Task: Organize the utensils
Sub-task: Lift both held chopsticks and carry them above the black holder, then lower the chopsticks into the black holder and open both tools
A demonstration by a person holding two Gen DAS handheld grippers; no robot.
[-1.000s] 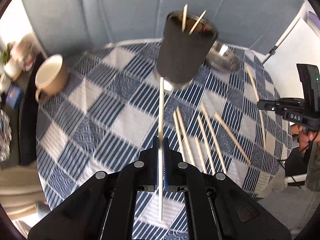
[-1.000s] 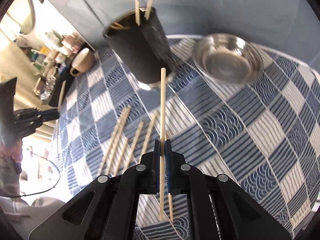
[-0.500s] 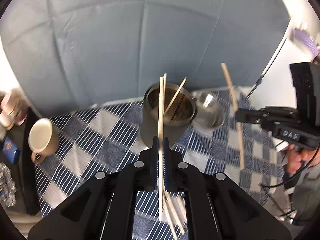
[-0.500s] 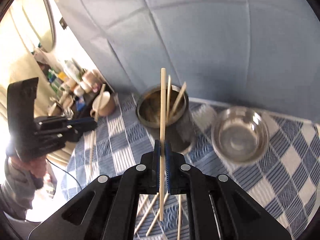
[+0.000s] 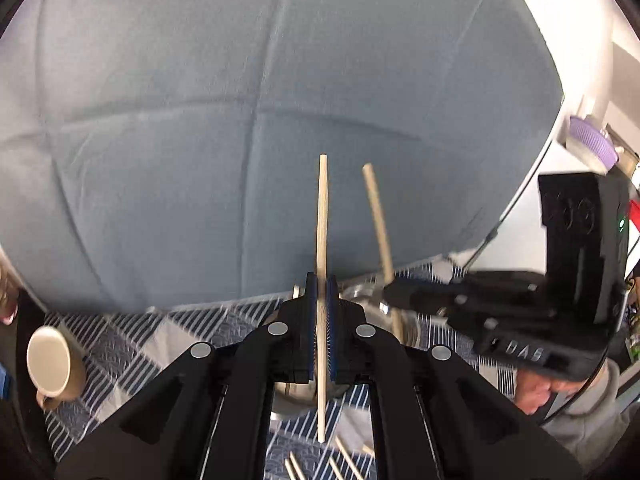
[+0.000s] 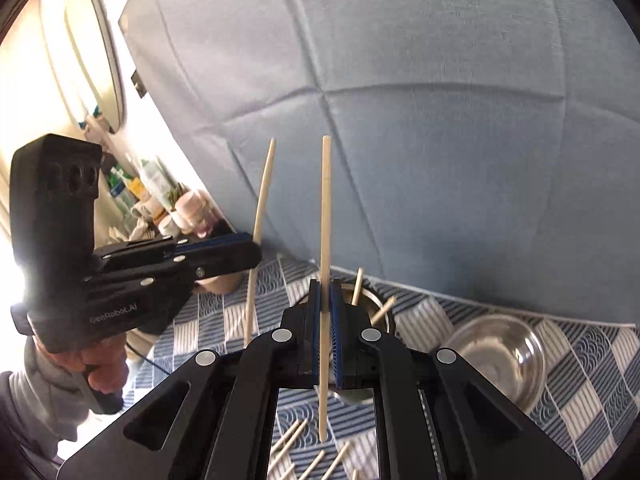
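You hold one wooden chopstick in each tool. The left tool (image 5: pixel 320 300) is clenched on a chopstick (image 5: pixel 322 216) gripped near its middle, standing almost upright; the right tool (image 6: pixel 325 308) is clamped the same way on a second chopstick (image 6: pixel 326 208). Both sticks sit above the dark holder cup (image 6: pixel 380 316), which stands on the checked bench cloth (image 6: pixel 580 368) just left of a steel bowl (image 6: pixel 500 356). The risk, as I judge it: two long sticks converge on one narrow mouth, so they may cross or knock each other, or strike the two sticks (image 6: pixel 357 286) already leaning inside, and tip out. Each grip is a thin pinch, so a stick could pivot or slip if its lower end catches the rim. The cup is mostly hidden behind the tools, so aiming is partly blind. Count: two chopsticks held, two visible in the cup, roughly five loose ones (image 6: pixel 288 436) partly in view on the near bench, one bowl, one tan mug (image 5: pixel 52 364) at far left.
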